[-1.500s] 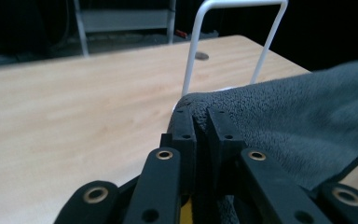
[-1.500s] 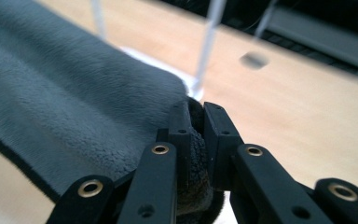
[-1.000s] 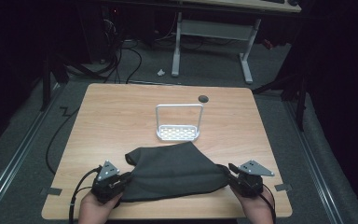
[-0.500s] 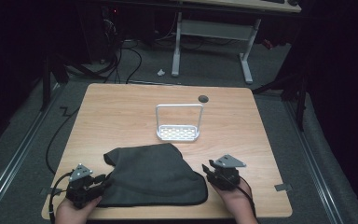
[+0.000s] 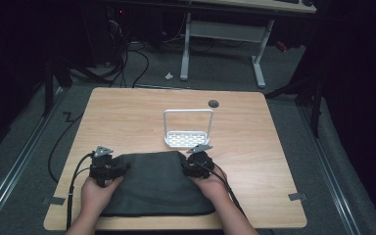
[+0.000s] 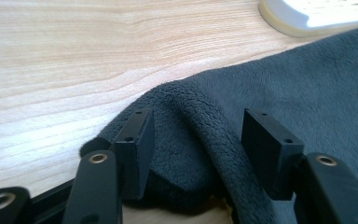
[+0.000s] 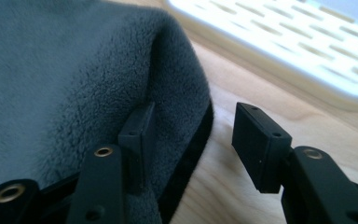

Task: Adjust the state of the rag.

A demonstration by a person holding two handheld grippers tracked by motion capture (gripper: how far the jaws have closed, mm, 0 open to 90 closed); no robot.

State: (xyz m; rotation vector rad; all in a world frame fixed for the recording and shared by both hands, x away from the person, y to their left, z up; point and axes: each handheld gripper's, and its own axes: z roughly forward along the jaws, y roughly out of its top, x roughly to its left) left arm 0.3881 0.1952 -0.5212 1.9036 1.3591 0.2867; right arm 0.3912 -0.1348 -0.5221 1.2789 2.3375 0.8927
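Note:
A dark grey fleece cloth [image 5: 156, 186] lies folded flat on the near half of the wooden table [image 5: 127, 112]. My left gripper [image 5: 120, 167] is at the cloth's far left corner. In the left gripper view a rolled ridge of the cloth [image 6: 200, 112] runs between the jaws of the left gripper [image 6: 200, 140], which have just been opening and stand open. My right gripper [image 5: 187, 164] is at the far right corner. Its jaws have also just been opening: in the right gripper view the right gripper [image 7: 193, 135] straddles the cloth's edge [image 7: 186, 107], one pad on fleece and one over bare wood.
A white perforated rack [image 5: 188, 139] with a tall hoop handle stands just beyond the cloth, close to the right gripper. A round black grommet [image 5: 213, 103] sits near the table's far edge. Cables trail from both grippers off the front edge.
The right gripper has moved inward to the left, and the left one swung out and back right. The wide, lumpy cloth now lies narrower and flat. Both sets of jaws have opened.

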